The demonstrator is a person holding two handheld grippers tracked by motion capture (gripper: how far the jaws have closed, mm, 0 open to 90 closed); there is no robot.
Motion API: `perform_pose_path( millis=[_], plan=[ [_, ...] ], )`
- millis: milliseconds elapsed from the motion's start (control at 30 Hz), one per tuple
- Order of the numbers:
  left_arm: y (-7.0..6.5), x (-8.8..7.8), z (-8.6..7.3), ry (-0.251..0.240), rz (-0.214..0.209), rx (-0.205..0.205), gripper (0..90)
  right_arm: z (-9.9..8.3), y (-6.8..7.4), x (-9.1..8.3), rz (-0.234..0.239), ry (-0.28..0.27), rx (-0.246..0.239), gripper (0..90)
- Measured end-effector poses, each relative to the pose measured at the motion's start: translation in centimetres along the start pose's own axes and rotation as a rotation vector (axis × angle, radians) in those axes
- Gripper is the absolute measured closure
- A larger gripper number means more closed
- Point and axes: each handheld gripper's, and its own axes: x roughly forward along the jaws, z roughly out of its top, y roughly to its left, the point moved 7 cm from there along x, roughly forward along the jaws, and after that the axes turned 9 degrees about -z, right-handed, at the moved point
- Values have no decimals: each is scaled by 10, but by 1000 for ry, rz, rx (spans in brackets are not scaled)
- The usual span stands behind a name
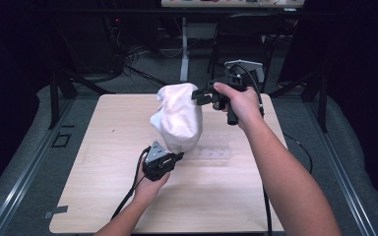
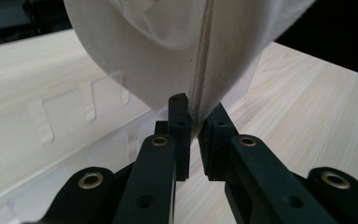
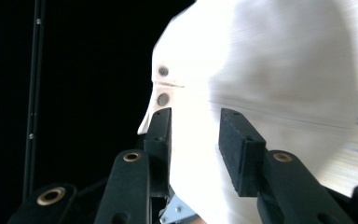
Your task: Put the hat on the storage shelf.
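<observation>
I have the white fabric cap (image 1: 177, 120) lifted off the pale wooden table (image 1: 103, 196), hanging between my two grippers above the middle of the tabletop. My left gripper (image 1: 177, 156) sits low, near the centre of the table, and its jaws are pinched together on the bottom edge of the cap; in the left gripper view (image 2: 195, 122) the black pads meet on the cloth right along a stitched seam, with the rounded crown swelling up above them. My right gripper (image 1: 197, 94) is higher and farther back, coming in from the right at the cap's upper edge. In the right gripper view (image 3: 193, 128) its jaws stand apart with the white cloth between them: the left pad lies against the fabric beside two small eyelets, while the right pad stands off from it, so I do not read this as a firm grip. Under the cap, flat on the table, lies a clear plastic tray (image 1: 211, 153) with slotted cutouts, just to the right of my left gripper. Each hand wraps its gripper's handle, with black cables trailing toward me
</observation>
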Motion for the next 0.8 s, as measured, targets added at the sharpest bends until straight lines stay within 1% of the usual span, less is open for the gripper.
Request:
perform_pose_path(
  millis=[33,67,100,133,167,267,300,367,400,433,467,500,600,633,667,700,733,767,800],
  plan=[
    [0,-1,-2,15,0,-11,842,1,-2,-3,-7,-8,-3,651],
    [2,-2,-4,15,17,-10,843,1,-2,-5,-9,-13,-1,650],
    [2,-2,-5,26,8,-10,842,2,-3,-7,-11,-19,-1,650],
    [2,-1,-7,33,-23,-11,842,1,-4,-9,-12,-21,-2,650],
    [1,0,-8,27,-27,-22,841,1,-5,-11,-14,-23,-4,650],
    [1,-1,-11,40,-16,-16,835,1,-7,-15,-27,-29,-4,650],
    [2,-1,-12,40,-9,-17,829,1,-9,-16,-30,-29,-11,649],
    [2,-2,-18,68,19,-27,801,1,-9,-19,-39,-38,-12,647],
    [3,-1,-20,80,23,-15,770,0,-10,-19,-48,-39,-21,645],
    [1,-2,-24,94,30,-41,749,-1,-10,-20,-55,-43,-22,644],
    [2,-2,-27,108,37,-27,731,-2,-11,-21,-63,-41,-33,642],
    [3,-2,-30,131,43,-30,713,-2,-11,-22,-70,-42,-37,641],
    [4,-6,-39,165,53,-36,677,-5,-13,-24,-115,-54,-54,633],
    [4,-7,-41,174,51,-38,664,-6,-14,-25,-129,-57,-62,632],
    [4,-9,-44,181,56,-37,645,-7,-15,-25,-136,-65,-70,631],
    [4,-10,-45,185,55,-34,627,-9,-16,-26,-145,-64,-72,629],
    [2,-12,-47,193,52,-45,617,-10,-16,-27,-159,-60,-72,628],
    [1,-14,-48,196,48,-45,601,-12,-19,-26,-182,-76,-90,626],
    [0,-15,-49,202,45,-42,592,-13,-20,-26,-194,-77,-98,623]
  ],
)
